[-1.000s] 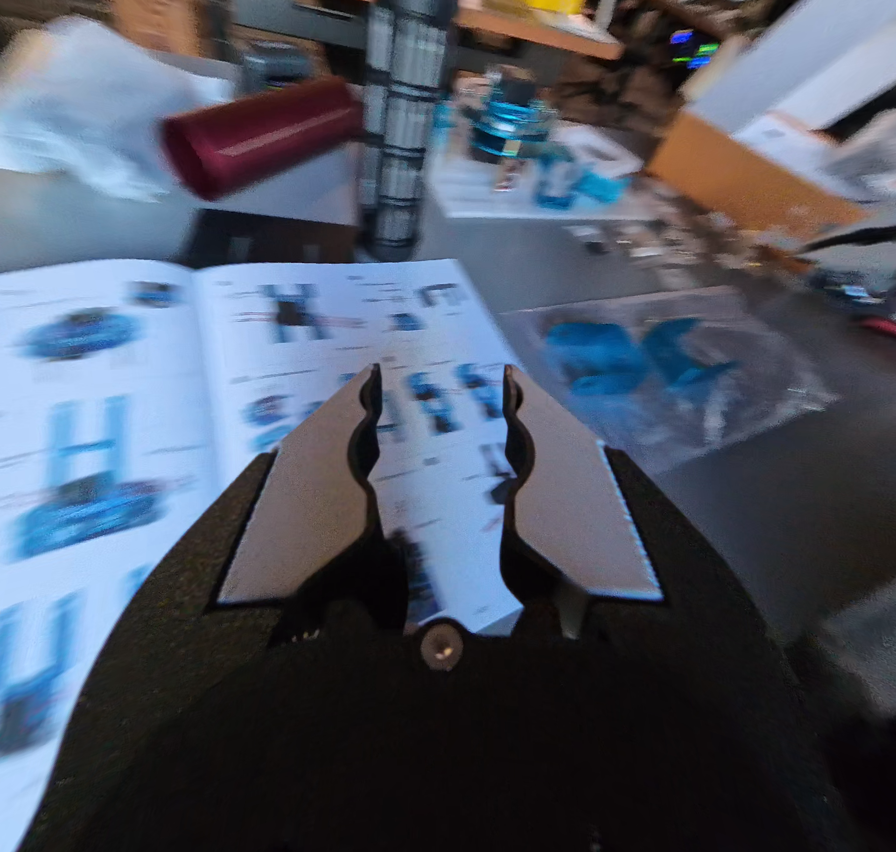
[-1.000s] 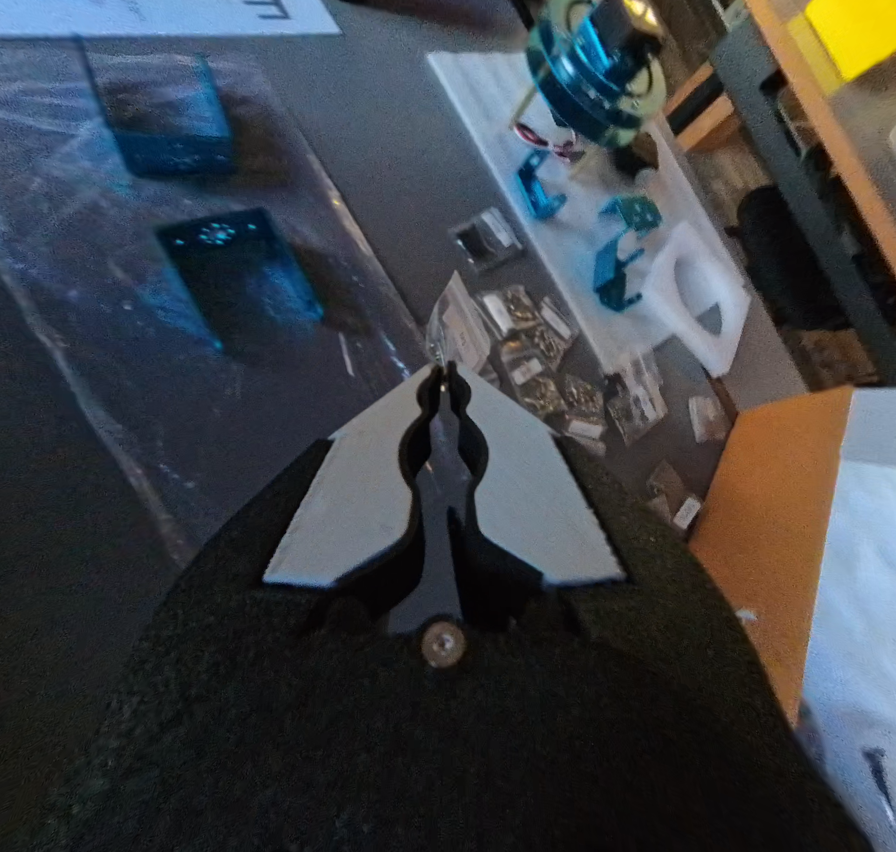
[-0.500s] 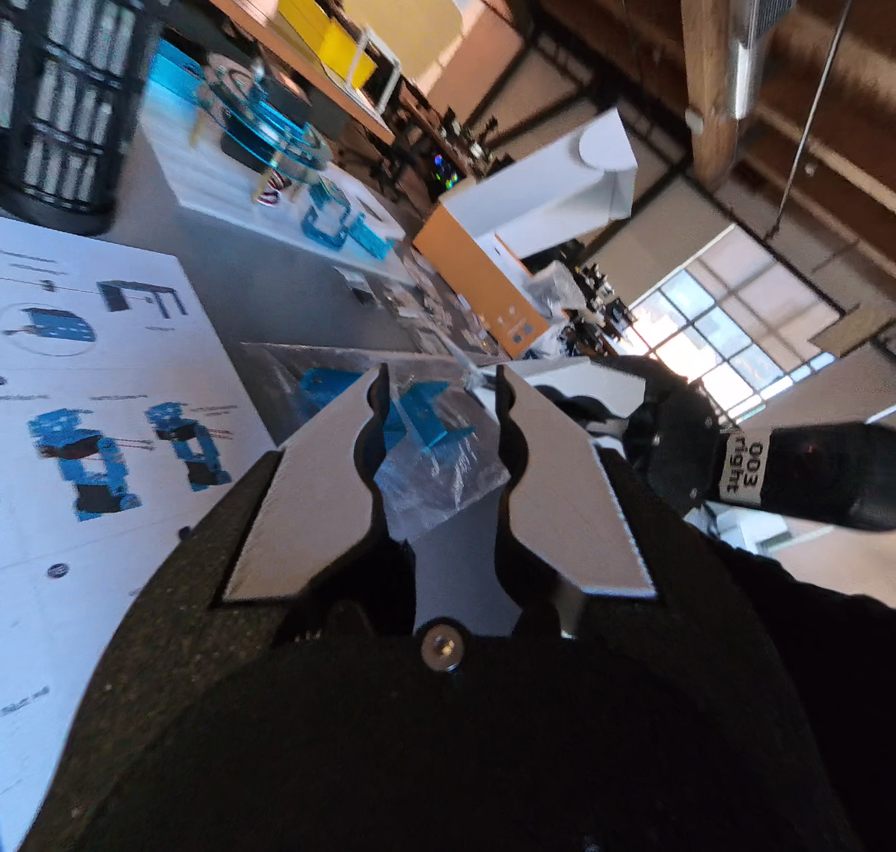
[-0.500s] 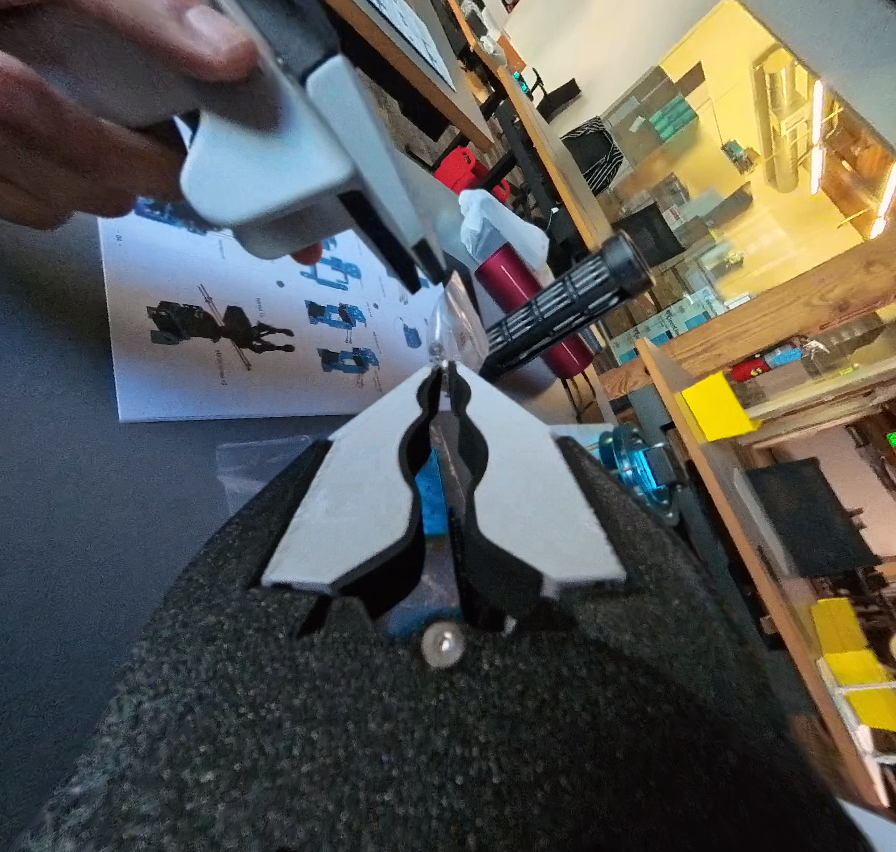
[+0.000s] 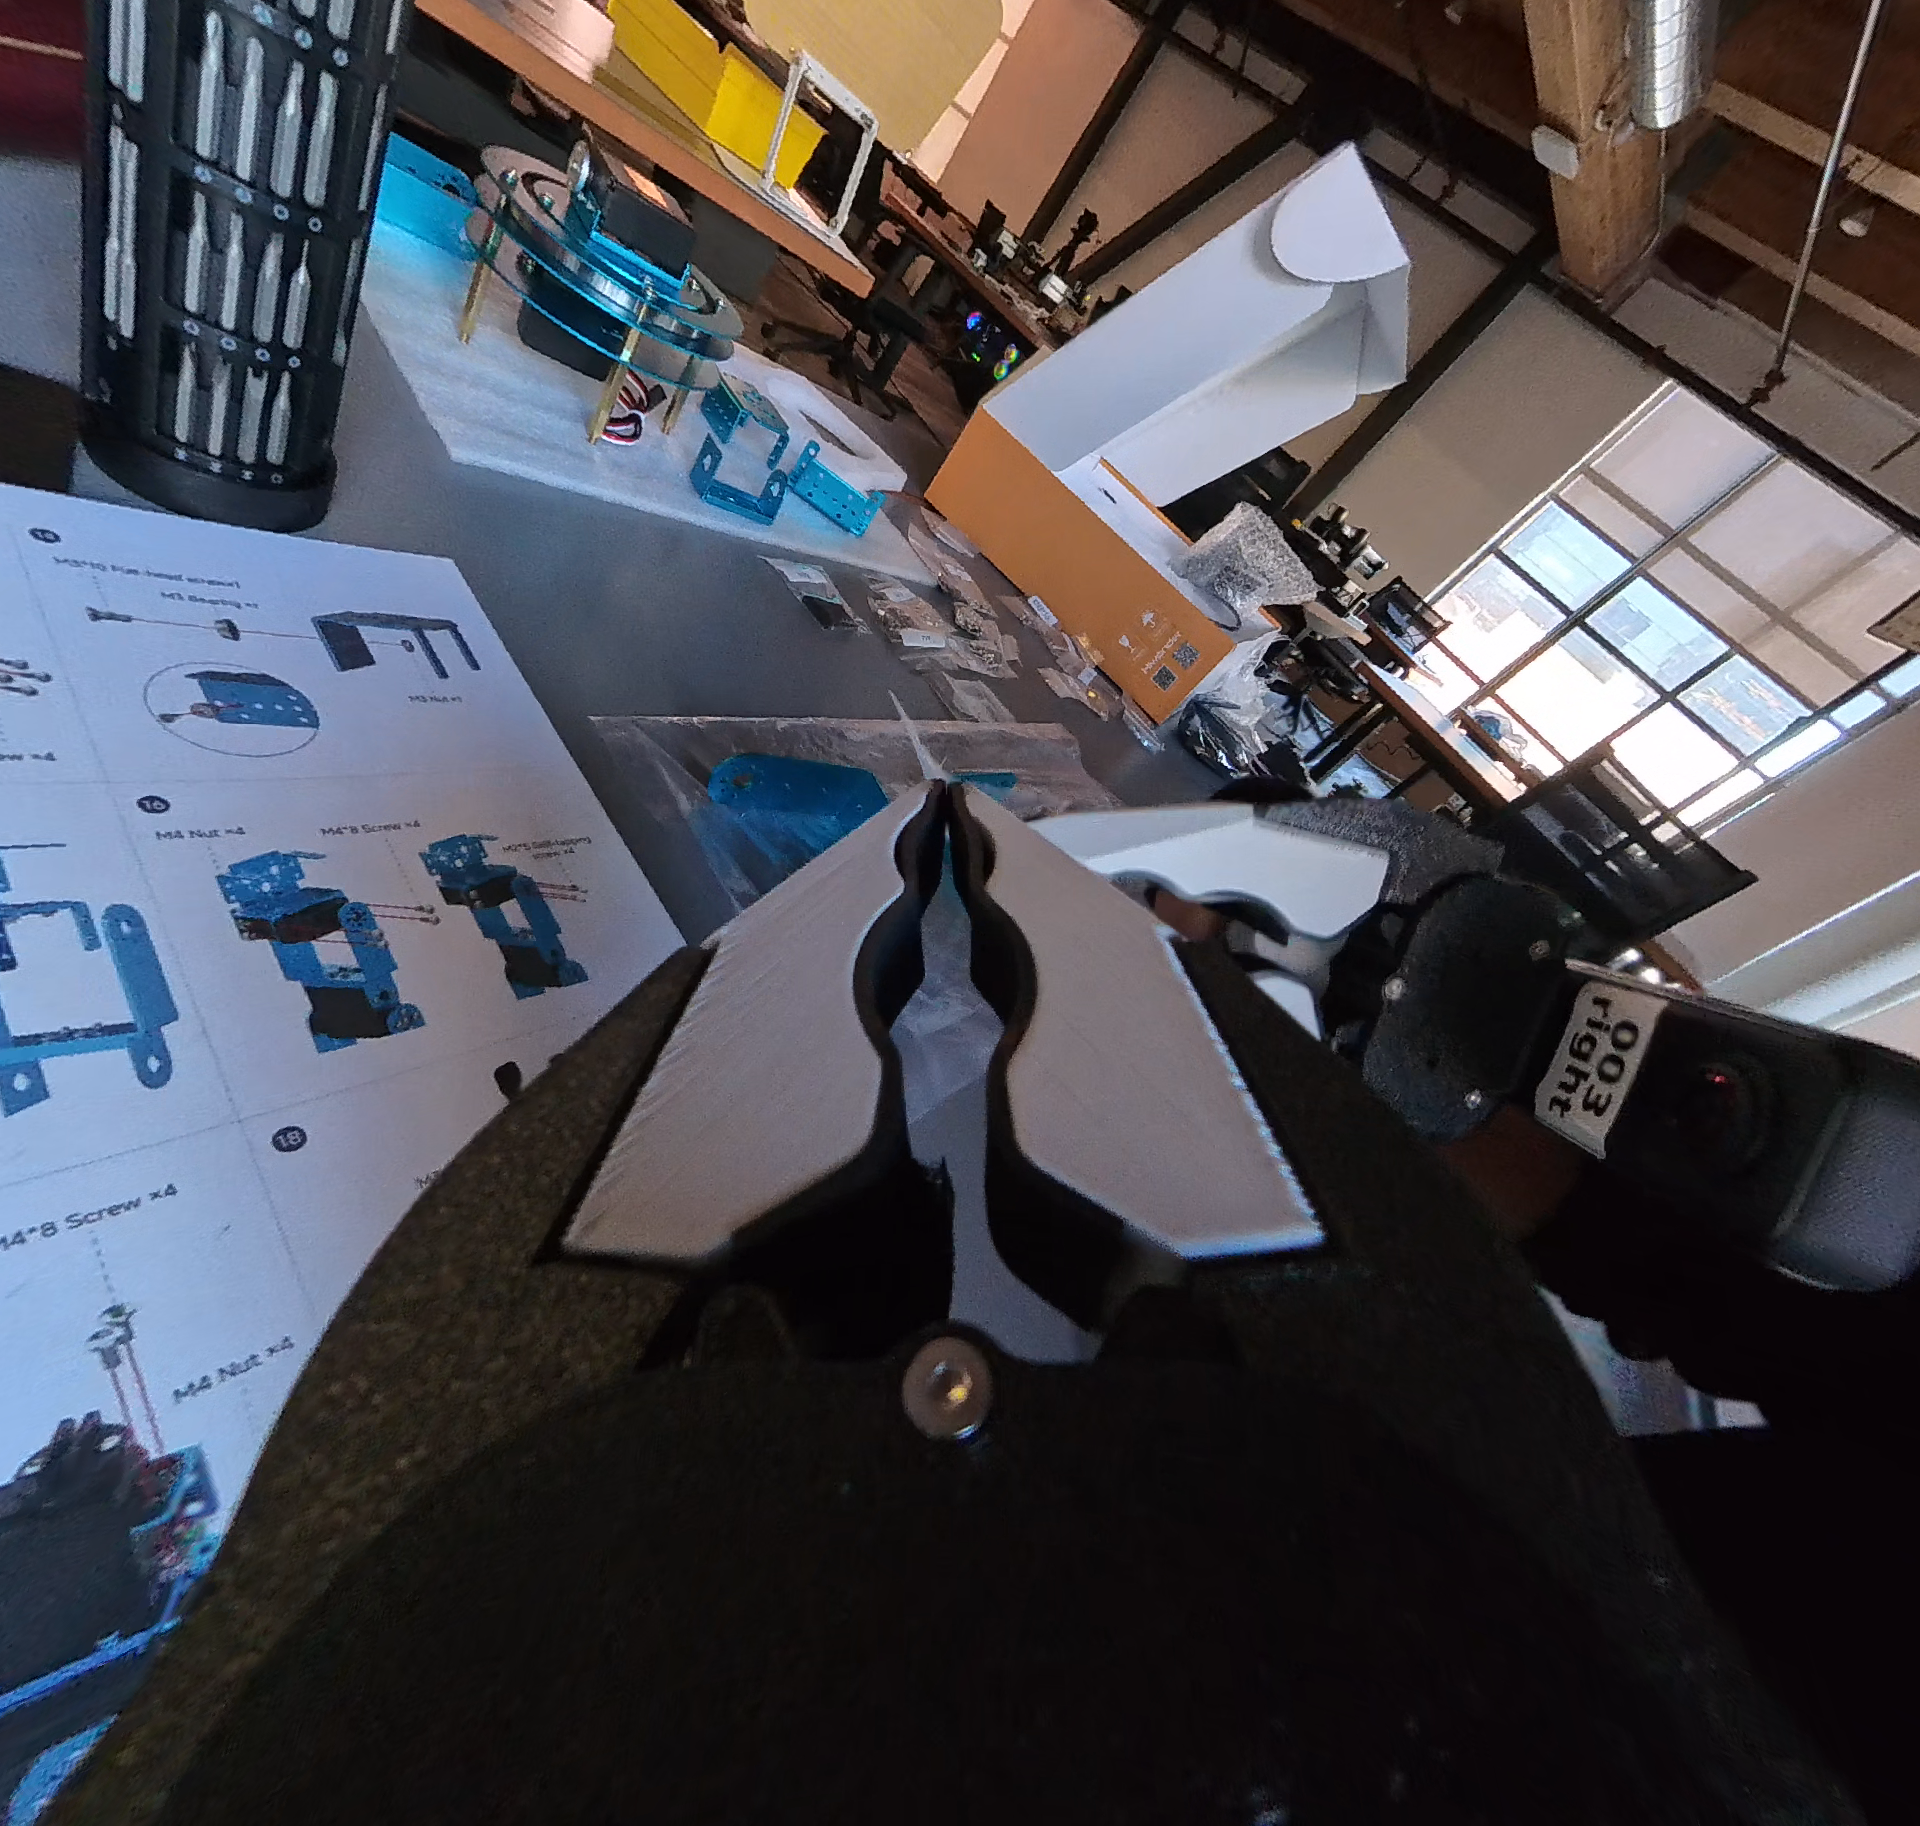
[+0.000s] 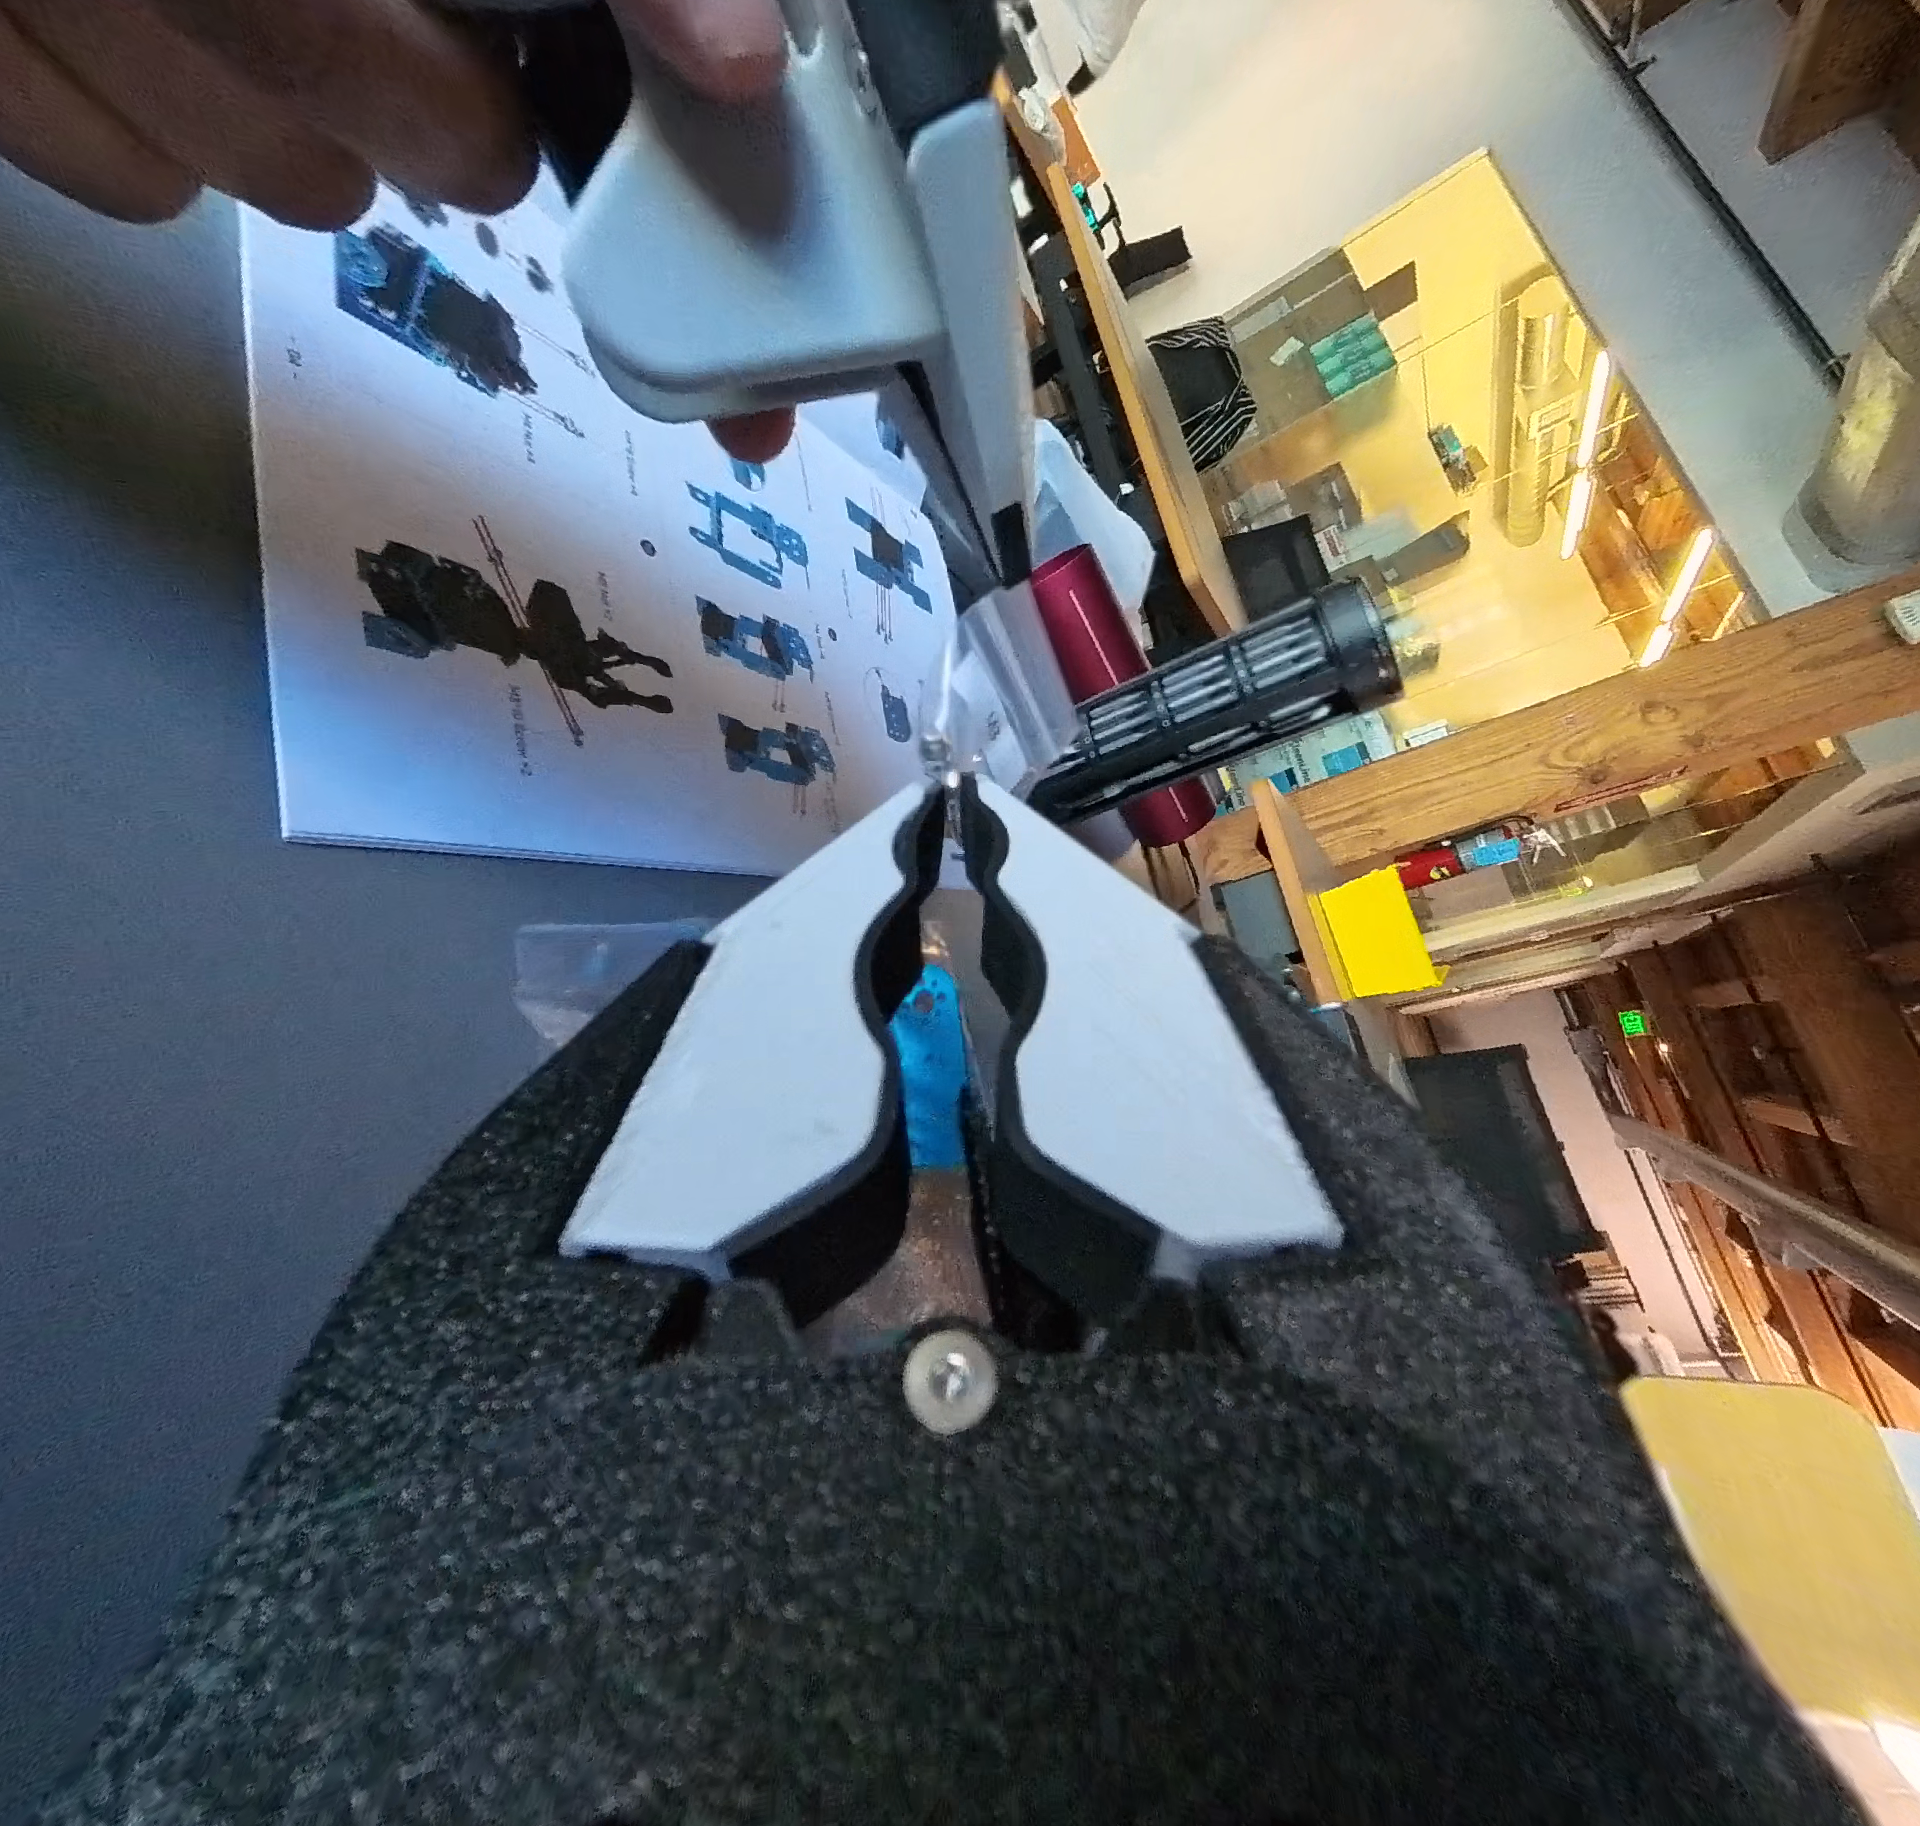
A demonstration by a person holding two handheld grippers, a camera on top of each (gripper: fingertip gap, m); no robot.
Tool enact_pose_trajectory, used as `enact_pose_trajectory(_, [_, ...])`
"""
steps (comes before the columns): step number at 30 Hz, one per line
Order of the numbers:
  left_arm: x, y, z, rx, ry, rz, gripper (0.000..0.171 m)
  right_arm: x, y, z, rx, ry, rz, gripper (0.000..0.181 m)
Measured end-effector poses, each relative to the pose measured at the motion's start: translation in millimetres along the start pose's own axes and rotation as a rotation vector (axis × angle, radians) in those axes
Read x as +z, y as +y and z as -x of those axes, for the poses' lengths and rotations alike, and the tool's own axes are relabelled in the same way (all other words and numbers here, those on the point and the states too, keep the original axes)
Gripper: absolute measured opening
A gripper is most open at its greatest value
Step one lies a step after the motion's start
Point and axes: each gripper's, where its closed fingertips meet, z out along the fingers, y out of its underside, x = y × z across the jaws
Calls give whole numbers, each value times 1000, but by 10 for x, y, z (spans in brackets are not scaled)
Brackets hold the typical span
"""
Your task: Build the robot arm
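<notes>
My left tongs (image 5: 943, 789): tips clenched together on the edge of a clear plastic bag (image 5: 831, 768). My right tongs (image 6: 951, 789): likewise clenched on a thin twist of the same clear film, which pokes out just past the tips.

Clear plastic bag: transparent, crinkled, glossy with reflections; holds flat blue metal parts (image 5: 800, 810) with small holes. One blue part shows between my right fingers (image 6: 930, 1049). Most of the bag lies on the grey counter (image 5: 623, 613) just beyond my left tips.

Left of my left tongs: open instruction booklet (image 5: 260, 841), white pages with blue and black assembly drawings, flat on the counter.

Right of my left tongs: my right tongs, seen close beside, black body with a white label.

Beyond, far left: tall black cylindrical rack of silver screwdriver bits (image 5: 229, 207), upright.

Beyond, ahead: white foam sheet (image 5: 499, 415) carrying a round blue-and-clear disc assembly (image 5: 603, 270) and blue brackets (image 5: 769, 477); small packets of hardware (image 5: 935, 623) near it; an orange-and-white carton (image 5: 1081, 550), lid raised.

Above my right tongs: a hand (image 6: 312, 51) gripping the left tool's grey handle.
</notes>
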Motion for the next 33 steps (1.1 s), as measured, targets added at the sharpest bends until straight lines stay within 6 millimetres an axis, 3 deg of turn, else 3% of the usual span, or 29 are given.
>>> enact_pose_trajectory(5, [-73,-75,-42,91,-16,-71,0,-31,-45,-4,-12,16,-23,2])
enact_pose_trajectory(8, [-87,-62,-82,57,13,-60,0,-22,-28,-15,-83,55,-4,2])
enact_pose_trajectory(10, [-86,-72,-129,13,53,-67,33,-29,-30,-39,-118,90,-5,2])
enact_pose_trajectory(14, [-38,-18,-37,-28,23,-52,38,-110,-156,-52,-150,131,-67,2])
enact_pose_trajectory(15, [-17,18,-77,-31,54,-33,36,-107,-165,-45,-163,138,-65,2])
enact_pose_trajectory(17, [6,63,-151,-25,96,-13,0,-87,-155,-43,-176,151,-56,2])
enact_pose_trajectory(19, [21,87,-110,18,56,-1,0,-64,-129,-23,-156,134,-59,2])
enact_pose_trajectory(22, [35,72,-83,125,3,-25,0,-52,-114,61,10,37,-73,11])
enact_pose_trajectory(25, [47,-14,-150,190,-16,-94,0,-77,-162,33,275,-85,-114,62])
enact_pose_trajectory(28, [93,-15,-192,240,-41,-127,0,-4,-89,-56,507,-165,-98,78])
enact_pose_trajectory(31, [179,71,-302,249,14,-104,0,-5,-90,-108,654,-235,-160,73])
enact_pose_trajectory(33, [213,127,-329,234,41,-94,0,-12,-22,-143,657,-227,-159,56])
